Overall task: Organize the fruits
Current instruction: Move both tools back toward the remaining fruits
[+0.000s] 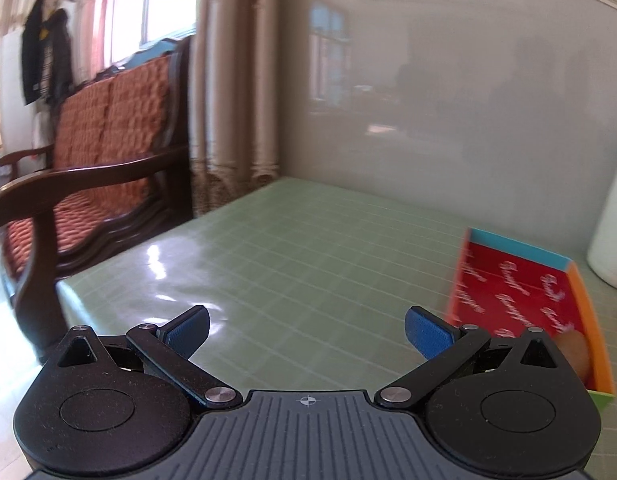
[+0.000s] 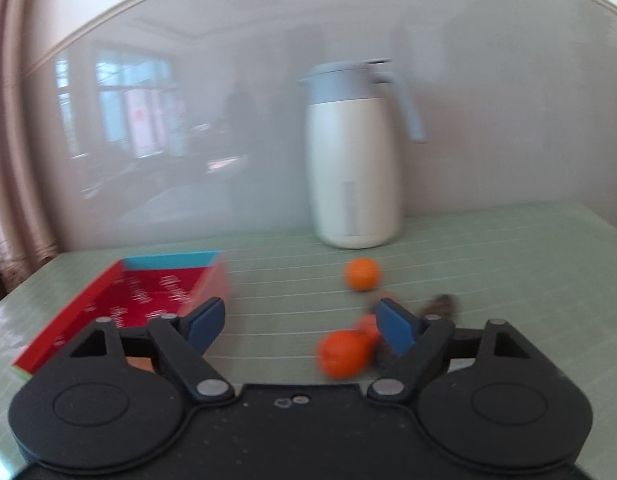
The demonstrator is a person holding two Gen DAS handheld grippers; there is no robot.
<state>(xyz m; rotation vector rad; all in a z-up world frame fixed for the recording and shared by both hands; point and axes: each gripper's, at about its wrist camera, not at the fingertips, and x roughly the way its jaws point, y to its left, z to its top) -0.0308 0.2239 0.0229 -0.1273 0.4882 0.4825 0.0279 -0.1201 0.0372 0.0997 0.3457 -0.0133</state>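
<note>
Next, probably: lower right tool (image 2: pixel 300 326), spread wide and holding nothing, over nearest orange (image 2: pixel 342 354), close gently around its middle. Left tool (image 1: pixel 306 330) also wide open, nothing held. Oranges round, bright, blurred, mid-surface (image 2: pixel 508 248) right of red tray (image 2: pixel 68 324); another orange (image 2: pixel 363 274) nearer thermos jug (image 2: pixel 354 160).

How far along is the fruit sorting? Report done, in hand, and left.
Done: one pale round fruit already lies in the box.
In hand: nothing; the left gripper and right gripper are both open and empty.
Left: two oranges, one far and one near, plus blurred items beside them, sit loose on the table.
</note>
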